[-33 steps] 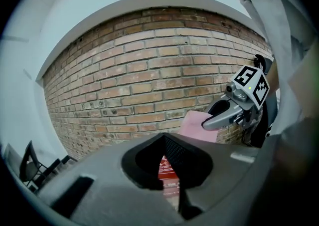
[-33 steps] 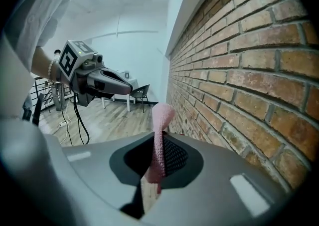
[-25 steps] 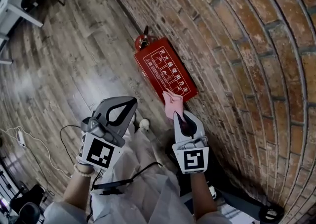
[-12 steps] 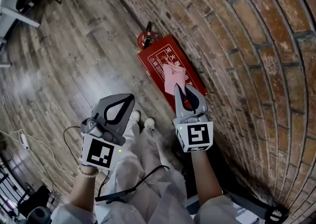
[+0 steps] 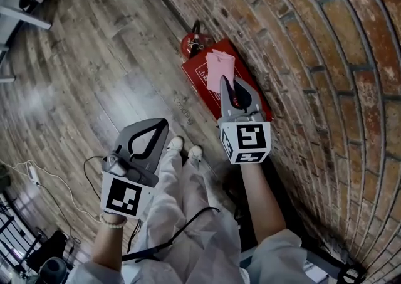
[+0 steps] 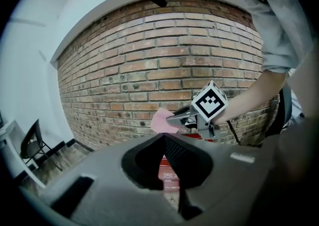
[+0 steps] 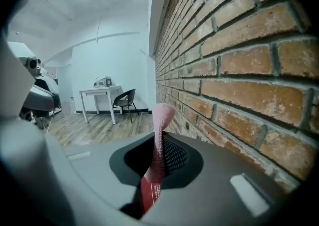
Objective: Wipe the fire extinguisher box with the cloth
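Right gripper [image 5: 224, 81]: clenched on the cloth [image 5: 216, 65] so I can rub the fire extinguisher box [image 5: 197, 73].
Left gripper [image 5: 161, 125]: closed, empty — spare.

The box [image 5: 199, 74] lies on the floor [image 5: 94, 57] against the wall [image 5: 313, 57]; the cloth [image 5: 219, 65] in my right claw [image 5: 224, 82] hangs over it.

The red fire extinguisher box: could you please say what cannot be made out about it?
Head view: the pink cloth and right gripper cover part of the red fire extinguisher box; its print is too small to read.
Head view: whether the cloth touches the box is unclear.
Left gripper view: the left gripper itself hides most of the box.
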Demonstrator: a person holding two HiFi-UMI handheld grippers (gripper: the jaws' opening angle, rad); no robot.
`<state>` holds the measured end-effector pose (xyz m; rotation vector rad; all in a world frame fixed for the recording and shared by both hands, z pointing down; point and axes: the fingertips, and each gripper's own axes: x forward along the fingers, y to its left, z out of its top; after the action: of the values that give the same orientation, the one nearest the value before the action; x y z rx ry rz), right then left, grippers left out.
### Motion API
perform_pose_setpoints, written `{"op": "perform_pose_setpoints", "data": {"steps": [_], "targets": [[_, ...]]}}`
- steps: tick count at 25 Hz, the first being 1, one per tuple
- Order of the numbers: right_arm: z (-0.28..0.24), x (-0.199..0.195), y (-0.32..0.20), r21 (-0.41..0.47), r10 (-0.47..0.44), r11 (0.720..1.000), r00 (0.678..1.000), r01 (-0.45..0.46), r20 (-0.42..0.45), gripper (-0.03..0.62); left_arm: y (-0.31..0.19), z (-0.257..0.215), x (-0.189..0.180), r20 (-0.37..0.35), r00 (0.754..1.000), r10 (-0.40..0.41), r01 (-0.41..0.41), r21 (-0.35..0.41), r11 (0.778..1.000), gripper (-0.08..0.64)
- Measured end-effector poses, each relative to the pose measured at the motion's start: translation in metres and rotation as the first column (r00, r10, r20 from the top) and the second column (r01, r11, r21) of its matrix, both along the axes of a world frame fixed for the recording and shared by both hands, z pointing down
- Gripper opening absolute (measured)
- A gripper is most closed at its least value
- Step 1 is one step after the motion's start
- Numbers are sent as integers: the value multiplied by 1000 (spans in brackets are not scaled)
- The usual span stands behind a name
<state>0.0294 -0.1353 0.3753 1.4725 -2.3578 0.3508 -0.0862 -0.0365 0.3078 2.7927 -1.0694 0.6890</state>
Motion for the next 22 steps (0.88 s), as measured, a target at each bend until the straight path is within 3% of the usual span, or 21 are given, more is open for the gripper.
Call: {"op": "perform_pose_setpoints", "data": {"steps": [8, 22], "targets": [[37, -11, -38, -43, 28, 999, 1000, -29, -4, 28, -6, 5, -3, -5, 1000, 11, -11, -13, 1000, -2], [101, -12, -96, -92, 105, 989, 989, -114, -102, 26, -5, 29, -20, 17, 1000, 26, -26, -35, 999, -2]]}}
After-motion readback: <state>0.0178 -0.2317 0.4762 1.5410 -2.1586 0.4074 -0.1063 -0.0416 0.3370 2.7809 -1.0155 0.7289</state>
